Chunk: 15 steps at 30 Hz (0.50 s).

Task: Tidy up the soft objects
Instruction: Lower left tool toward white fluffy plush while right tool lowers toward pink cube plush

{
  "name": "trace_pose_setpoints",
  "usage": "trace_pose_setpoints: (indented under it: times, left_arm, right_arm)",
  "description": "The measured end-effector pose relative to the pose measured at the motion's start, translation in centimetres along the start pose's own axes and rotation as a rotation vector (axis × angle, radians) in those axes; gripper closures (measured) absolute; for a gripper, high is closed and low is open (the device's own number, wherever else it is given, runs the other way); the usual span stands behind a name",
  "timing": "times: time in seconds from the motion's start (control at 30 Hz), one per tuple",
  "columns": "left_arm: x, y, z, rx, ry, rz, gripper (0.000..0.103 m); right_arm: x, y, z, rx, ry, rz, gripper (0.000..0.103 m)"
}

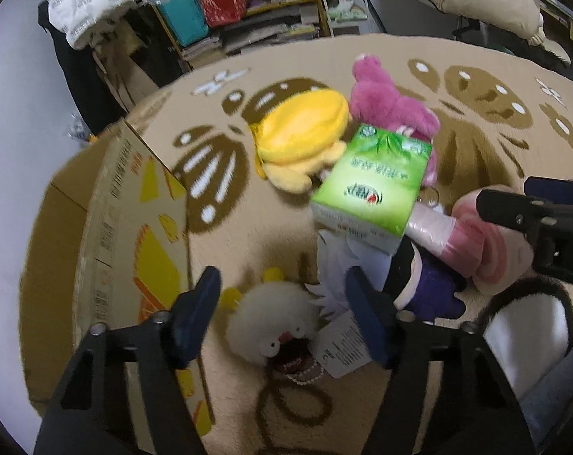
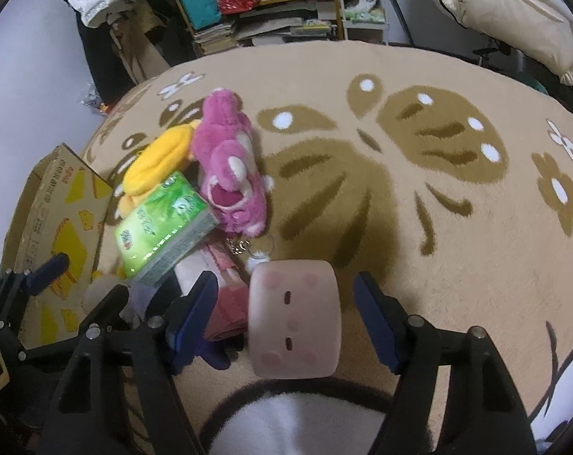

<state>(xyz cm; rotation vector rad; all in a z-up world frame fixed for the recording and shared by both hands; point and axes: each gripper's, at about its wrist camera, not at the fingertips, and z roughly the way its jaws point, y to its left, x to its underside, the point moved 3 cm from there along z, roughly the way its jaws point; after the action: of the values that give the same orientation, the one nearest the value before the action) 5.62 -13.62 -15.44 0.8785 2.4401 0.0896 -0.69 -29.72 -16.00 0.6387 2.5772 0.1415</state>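
Left claw (image 1: 282, 303) gapes around a white fluffy toy (image 1: 271, 318); right claw (image 2: 286, 303) gapes around a pink cube plush (image 2: 294, 318), neither pressing.

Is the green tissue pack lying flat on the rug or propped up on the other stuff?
Propped and tilted. The green tissue pack leans across the pile, over the pink bundle and against the yellow plush, not flat on the rug.

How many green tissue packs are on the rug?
1. The green tissue pack lies tilted on the pile, propped over the pink items, next to the yellow plush and the pink bear. More could be hidden under the pile.
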Motion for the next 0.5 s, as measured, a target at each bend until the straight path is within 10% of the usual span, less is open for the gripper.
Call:
trace_pose_setpoints:
  times: [0.5]
  left_arm:
    - [1.4,1.3,2.6,-0.009,0.116,-0.063,0.05]
  right_arm:
    - [0.8,-0.2,1.4,0.008,0.077,0.016,0.04]
